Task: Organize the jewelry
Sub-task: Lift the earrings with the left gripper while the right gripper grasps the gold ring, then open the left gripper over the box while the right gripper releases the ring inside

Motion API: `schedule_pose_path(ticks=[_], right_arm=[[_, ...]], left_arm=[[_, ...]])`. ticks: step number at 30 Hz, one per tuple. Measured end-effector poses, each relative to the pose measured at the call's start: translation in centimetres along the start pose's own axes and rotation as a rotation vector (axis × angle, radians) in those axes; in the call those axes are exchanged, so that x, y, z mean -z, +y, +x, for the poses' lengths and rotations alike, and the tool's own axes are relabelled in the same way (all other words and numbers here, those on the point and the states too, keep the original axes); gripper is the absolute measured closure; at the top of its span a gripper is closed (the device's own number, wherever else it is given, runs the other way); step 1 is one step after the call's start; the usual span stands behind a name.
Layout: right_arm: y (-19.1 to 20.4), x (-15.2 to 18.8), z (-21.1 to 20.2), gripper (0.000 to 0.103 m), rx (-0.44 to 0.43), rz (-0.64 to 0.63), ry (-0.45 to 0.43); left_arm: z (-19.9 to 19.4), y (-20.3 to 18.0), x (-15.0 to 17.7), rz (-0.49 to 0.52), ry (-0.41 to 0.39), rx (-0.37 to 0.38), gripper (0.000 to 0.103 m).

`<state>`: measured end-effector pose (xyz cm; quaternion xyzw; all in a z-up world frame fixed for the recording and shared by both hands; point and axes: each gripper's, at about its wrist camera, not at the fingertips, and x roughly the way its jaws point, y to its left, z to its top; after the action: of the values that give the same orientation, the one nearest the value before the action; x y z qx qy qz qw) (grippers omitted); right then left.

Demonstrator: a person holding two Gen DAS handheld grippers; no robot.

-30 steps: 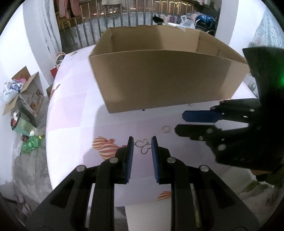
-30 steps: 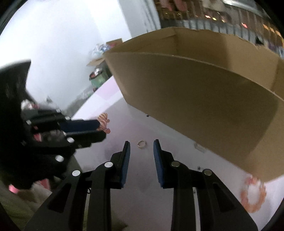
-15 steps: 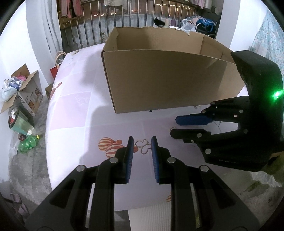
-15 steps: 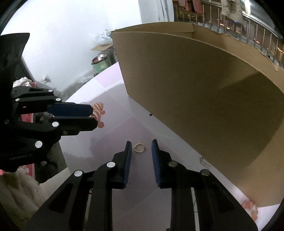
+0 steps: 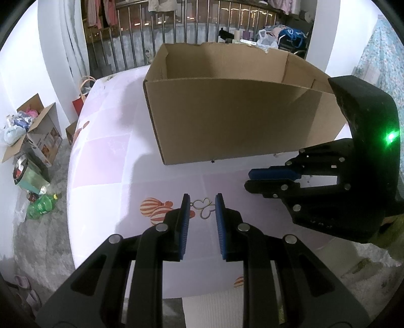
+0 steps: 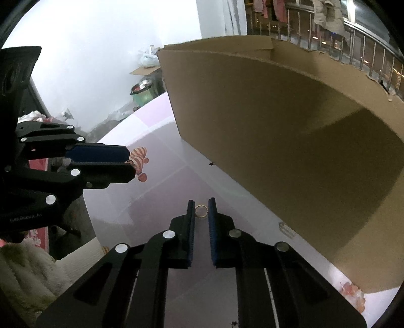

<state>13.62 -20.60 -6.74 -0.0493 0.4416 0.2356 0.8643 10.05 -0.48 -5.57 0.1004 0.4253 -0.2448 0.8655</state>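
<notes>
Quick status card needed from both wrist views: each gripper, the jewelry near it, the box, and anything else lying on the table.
left gripper: jaws apart, nothing gripped, over a butterfly-shaped piece on the table
right gripper: jaws closing around a small gold ring lying on the table
cardboard box: open-topped, behind both grippers; its floor hidden
other item: small clear clip-like piece near the box wall, right of the ring

Non-task items: an open carton stands on the floor left of the desk, holding bags. Beside it are a metal pot and a green plastic bottle. Behind the desk runs a railing; hung garments, possibly laundry, show above.
</notes>
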Motion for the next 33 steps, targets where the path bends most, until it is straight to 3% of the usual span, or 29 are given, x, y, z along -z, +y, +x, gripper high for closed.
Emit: schedule_pose_path(ticks=[8,15,17,19,24,26,28,31,33], right_arm=[[0.0,-0.1,-5.1,0.092,0.03,0.028,-0.109],[-2.1,-3.1,-12.1,0.092,0.068,0.086,-0.296],[-3.5,-4.0,-12.9,0.092,0.087,0.107,-0.322],[-5.0,-4.9,-12.7,0.092,0.14,0.126,-0.31],[-9.6,-5.8,-9.9,0.092,0.178,0.25,-0.204],[-10.8,-5.5,-9.2,0.091,0.203,0.282,-0.177],[-11.2,-5.2,-9.1,0.088,0.197,0.293,-0.177],[-11.3,-4.4,-9.7,0.076,0.208,0.298,-0.203],[-11.3,-3.7,-10.5,0.076,0.188,0.31,-0.224]], left_arm=[[-2.4,-1.1,-1.0,0.024,-0.074,0.018,0.084],[-6.3,-2.7,-6.9,0.082,-0.242,0.096,0.084],[-5.6,-3.4,-8.9,0.106,-0.249,0.12,0.084],[-4.4,-4.1,-10.4,0.126,-0.238,0.138,0.084],[0.5,-5.7,-13.1,0.154,-0.157,0.168,0.084],[1.7,-6.0,-13.4,0.151,-0.146,0.168,0.08],[2.4,-5.9,-13.4,0.142,-0.153,0.159,0.068],[1.9,-5.5,-12.8,0.109,-0.187,0.176,0.061],[0.9,-5.3,-12.2,0.107,-0.223,0.185,0.056]])
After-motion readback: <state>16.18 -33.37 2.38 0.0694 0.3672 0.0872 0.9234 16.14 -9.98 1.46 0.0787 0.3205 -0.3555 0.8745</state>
